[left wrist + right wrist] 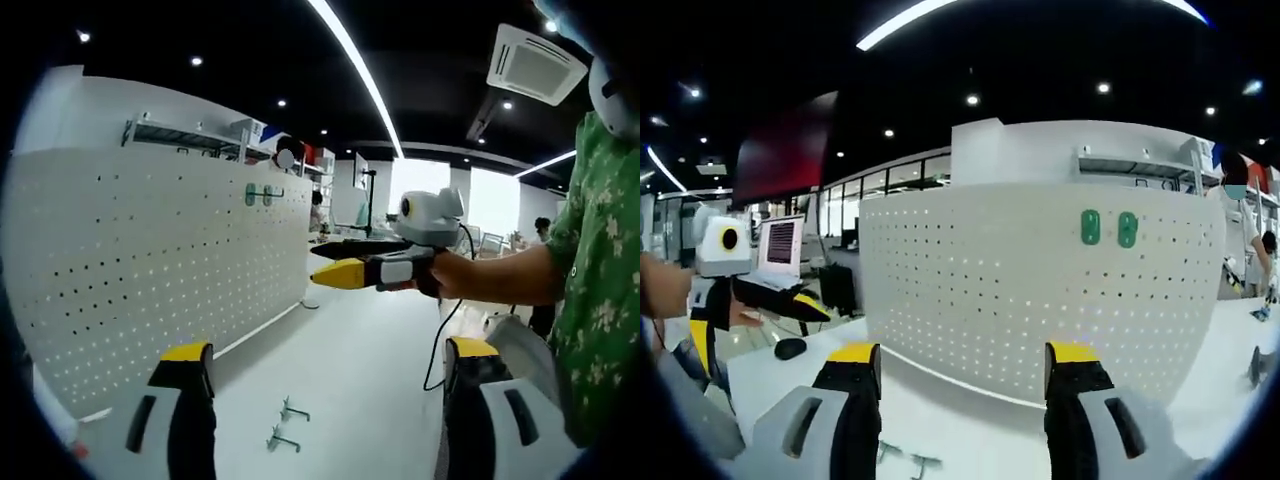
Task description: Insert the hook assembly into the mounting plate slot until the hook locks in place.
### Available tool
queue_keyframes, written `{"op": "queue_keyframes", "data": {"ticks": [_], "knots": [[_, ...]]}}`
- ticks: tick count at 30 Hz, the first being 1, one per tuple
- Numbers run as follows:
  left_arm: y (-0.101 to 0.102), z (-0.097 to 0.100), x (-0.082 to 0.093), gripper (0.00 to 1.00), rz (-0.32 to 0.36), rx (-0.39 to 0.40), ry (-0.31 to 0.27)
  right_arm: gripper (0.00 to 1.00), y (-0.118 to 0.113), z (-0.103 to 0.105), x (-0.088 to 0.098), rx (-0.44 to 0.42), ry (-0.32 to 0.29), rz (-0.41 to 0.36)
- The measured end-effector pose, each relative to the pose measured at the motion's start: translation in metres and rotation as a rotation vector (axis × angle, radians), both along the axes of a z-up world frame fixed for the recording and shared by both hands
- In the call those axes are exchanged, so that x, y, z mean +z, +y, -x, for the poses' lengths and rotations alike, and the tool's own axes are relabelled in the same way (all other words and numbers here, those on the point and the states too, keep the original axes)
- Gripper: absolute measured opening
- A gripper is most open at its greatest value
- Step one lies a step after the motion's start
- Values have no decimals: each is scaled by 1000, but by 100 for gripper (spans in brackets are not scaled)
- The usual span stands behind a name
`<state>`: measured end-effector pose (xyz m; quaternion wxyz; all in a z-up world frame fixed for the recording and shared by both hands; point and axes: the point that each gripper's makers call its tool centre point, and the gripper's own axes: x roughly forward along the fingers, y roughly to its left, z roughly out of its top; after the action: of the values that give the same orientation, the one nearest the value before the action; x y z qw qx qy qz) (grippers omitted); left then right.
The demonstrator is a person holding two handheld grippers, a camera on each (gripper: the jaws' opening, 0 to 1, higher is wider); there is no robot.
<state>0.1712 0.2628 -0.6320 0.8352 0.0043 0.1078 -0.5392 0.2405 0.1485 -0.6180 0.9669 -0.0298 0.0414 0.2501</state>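
A white pegboard [170, 260] stands upright on the white table [360, 360], with two green mounts [258, 195] fixed near its top. Two small metal hooks [290, 425] lie loose on the table in front of it. My left gripper [329, 348] hovers above them, open and holding nothing. My right gripper [335, 262], held by a person's hand, reaches in from the right at mid height. In the right gripper view, the right gripper [963, 353] is open and faces the pegboard [1040, 290] and its green mounts [1108, 228]. The hooks [910, 458] lie low between its jaws, and the left gripper [800, 300] shows at left.
A person in a green patterned shirt [590, 300] stands at the right, with a cable [440, 340] hanging from the right gripper. A computer mouse [790, 348] and a monitor [780, 245] sit at the left. Another person [1240, 200] stands beyond the pegboard's right end.
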Motion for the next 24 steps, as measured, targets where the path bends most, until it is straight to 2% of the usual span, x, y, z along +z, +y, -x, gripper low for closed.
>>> {"op": "queue_keyframes", "data": {"ticks": [11, 24], "knots": [[3, 7, -21, 96, -39, 3, 21, 66, 14, 23, -23, 47, 56, 15], [11, -6, -62, 78, -120, 11, 58, 65, 20, 32, -33, 55, 78, 8]]}}
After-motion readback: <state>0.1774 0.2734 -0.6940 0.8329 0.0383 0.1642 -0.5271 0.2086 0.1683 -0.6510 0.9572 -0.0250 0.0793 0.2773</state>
